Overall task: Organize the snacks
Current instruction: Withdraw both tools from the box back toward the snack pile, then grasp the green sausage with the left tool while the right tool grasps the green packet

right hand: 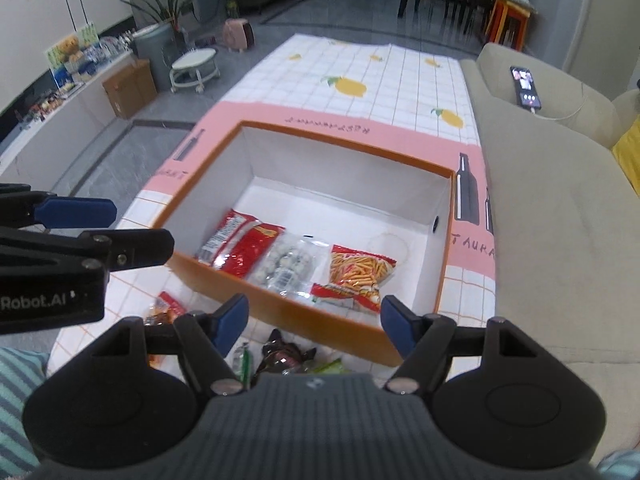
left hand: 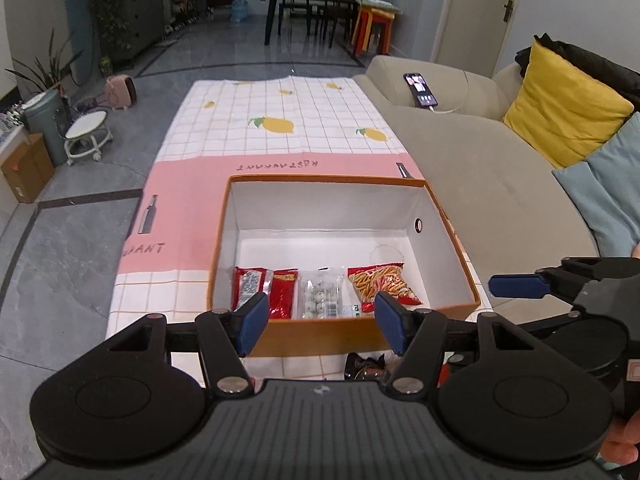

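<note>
Four snack packets (right hand: 298, 266) lie in a row along the near wall of the orange box (right hand: 340, 322), so the task appears partly done. Several loose snacks (right hand: 286, 354) remain on the surface (right hand: 400, 80), just outside that wall and directly below the right tongs (right hand: 314, 322). Right tongs: spread, empty. Left tongs (left hand: 320, 322): spread, empty, hovering above the near wall, the packed row just beyond.

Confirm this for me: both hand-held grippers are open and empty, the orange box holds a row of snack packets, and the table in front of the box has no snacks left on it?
Not quite. Snacks remain outside the orange box: the right wrist view shows loose wrapped snacks on the tablecloth before its near wall. The rest holds: left hand-held gripper and right hand-held gripper are open and empty.
</note>
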